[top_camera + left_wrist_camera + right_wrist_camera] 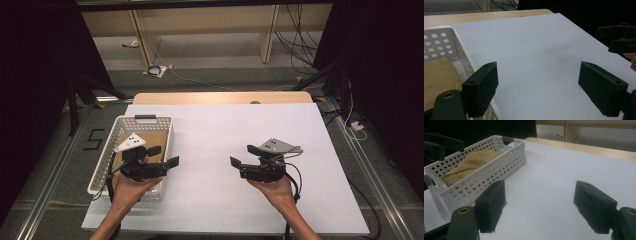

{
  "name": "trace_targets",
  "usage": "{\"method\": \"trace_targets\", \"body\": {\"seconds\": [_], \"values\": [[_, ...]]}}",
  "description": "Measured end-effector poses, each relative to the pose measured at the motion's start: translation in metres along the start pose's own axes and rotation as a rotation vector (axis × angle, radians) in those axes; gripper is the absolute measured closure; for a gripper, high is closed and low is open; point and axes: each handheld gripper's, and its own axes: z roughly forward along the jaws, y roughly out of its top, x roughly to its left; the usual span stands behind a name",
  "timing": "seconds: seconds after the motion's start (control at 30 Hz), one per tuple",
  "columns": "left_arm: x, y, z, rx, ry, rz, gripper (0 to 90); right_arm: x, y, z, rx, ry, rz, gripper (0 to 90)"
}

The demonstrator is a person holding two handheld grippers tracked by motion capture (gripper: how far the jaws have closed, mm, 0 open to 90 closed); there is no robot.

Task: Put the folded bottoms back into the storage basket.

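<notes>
A white perforated basket stands at the table's left and holds a tan folded cloth. My left gripper hovers over the basket's right rim, open and empty, pointing right. My right gripper is held over the white table right of centre, open and empty, pointing left toward the basket. The left gripper view has its own gripper open above the bare sheet, with the basket and cloth at the left. In the right gripper view its gripper is open, facing the basket and cloth.
A white sheet covers the table, with a wooden edge at the far side. Black curtains flank both sides. Cables and wooden furniture legs lie on the floor beyond. The other gripper shows at the right of the left gripper view.
</notes>
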Motion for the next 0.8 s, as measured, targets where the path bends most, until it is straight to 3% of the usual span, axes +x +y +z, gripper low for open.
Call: {"method": "trace_targets", "body": {"seconds": [0.27,0.8], "values": [[-0.009,-0.013,0.007,-0.021,-0.025,0.033,16.0,-0.006,-0.012,-0.013,-0.019,-0.012,0.014,26.0],[-0.023,-0.038,0.011,-0.057,-0.057,0.077,15.8,-0.007,-0.034,-0.042,-0.051,-0.046,-0.012,22.9]]}}
